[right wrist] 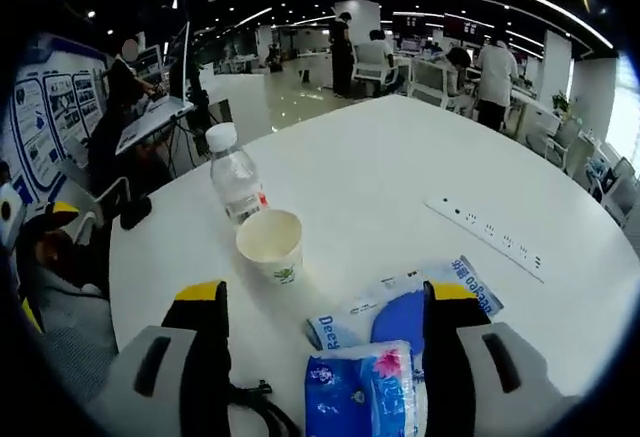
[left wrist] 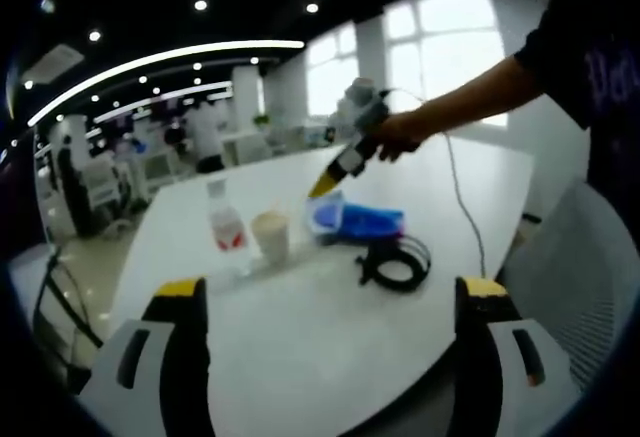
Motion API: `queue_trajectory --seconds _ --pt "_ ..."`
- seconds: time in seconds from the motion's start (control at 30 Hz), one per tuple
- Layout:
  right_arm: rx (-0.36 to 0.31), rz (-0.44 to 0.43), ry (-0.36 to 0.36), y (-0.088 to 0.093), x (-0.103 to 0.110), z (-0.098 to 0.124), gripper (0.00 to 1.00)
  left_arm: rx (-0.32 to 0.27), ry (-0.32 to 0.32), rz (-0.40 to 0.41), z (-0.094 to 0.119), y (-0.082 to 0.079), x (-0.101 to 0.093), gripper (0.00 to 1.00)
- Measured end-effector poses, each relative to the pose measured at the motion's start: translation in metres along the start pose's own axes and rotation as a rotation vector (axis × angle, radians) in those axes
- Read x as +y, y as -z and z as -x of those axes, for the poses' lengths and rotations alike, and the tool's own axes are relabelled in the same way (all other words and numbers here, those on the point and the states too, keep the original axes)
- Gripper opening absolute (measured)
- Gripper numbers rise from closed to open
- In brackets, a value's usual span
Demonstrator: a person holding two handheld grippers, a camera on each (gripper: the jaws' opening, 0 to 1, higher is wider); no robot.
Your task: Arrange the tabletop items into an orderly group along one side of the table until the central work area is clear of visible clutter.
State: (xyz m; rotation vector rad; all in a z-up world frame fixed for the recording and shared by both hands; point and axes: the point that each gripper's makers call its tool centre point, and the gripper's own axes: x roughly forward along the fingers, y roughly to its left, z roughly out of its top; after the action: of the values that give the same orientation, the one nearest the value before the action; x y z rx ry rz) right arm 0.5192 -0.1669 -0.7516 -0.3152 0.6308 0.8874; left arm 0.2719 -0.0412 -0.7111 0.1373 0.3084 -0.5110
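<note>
In the left gripper view the right gripper [left wrist: 325, 185] reaches in from the upper right over the blue packet [left wrist: 358, 221], a black cable coil [left wrist: 395, 262] just beside it. The right gripper view adds a power strip [right wrist: 487, 237] at right (flush in the table [right wrist: 400, 167]). Water bottle [right wrist: 235, 182] and paper cup [right wrist: 271, 244] stand close at centre-left. Both grippers' jaws gape, empty; bare tabletop lies beyond.
</note>
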Motion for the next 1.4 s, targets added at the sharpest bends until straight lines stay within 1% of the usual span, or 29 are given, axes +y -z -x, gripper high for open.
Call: queue_trajectory --seconds 0.27,0.43,0.6,0.77,0.83,0.9,0.97,1.03,1.3,1.4 --pt "-0.005 0.021 0.031 0.014 -0.013 0.020 0.84 0.001 0.008 0.001 0.000 0.000 -0.002 1.00" --pt "0.019 0.052 0.049 0.028 -0.023 0.030 0.83 0.000 0.011 0.000 0.001 0.000 -0.003 1.00" --pt "0.056 0.084 0.060 0.048 -0.032 0.036 0.83 0.007 0.011 0.001 0.001 0.001 -0.003 1.00" --pt "0.100 0.138 0.059 0.074 -0.038 0.035 0.75 0.015 0.012 0.002 0.000 0.002 -0.003 1.00" --pt "0.107 0.152 0.063 0.080 -0.040 0.035 0.72 0.020 0.012 0.003 0.000 0.003 -0.003 1.00" --pt "0.107 0.155 0.050 0.084 -0.040 0.034 0.64 0.023 0.010 0.002 0.001 0.004 -0.003 1.00" --pt "0.108 0.160 0.054 0.087 -0.041 0.033 0.61 0.024 0.009 0.003 0.001 0.004 -0.003 1.00" --pt "0.103 0.170 0.048 0.089 -0.041 0.032 0.54 0.026 0.007 0.003 0.001 0.004 -0.002 1.00" --pt "0.122 0.177 0.031 0.104 -0.037 0.025 0.42 0.034 -0.004 -0.007 0.001 0.005 -0.001 0.98" --pt "0.132 0.177 0.026 0.106 -0.034 0.023 0.34 0.035 -0.005 -0.007 0.001 0.005 0.000 0.97"
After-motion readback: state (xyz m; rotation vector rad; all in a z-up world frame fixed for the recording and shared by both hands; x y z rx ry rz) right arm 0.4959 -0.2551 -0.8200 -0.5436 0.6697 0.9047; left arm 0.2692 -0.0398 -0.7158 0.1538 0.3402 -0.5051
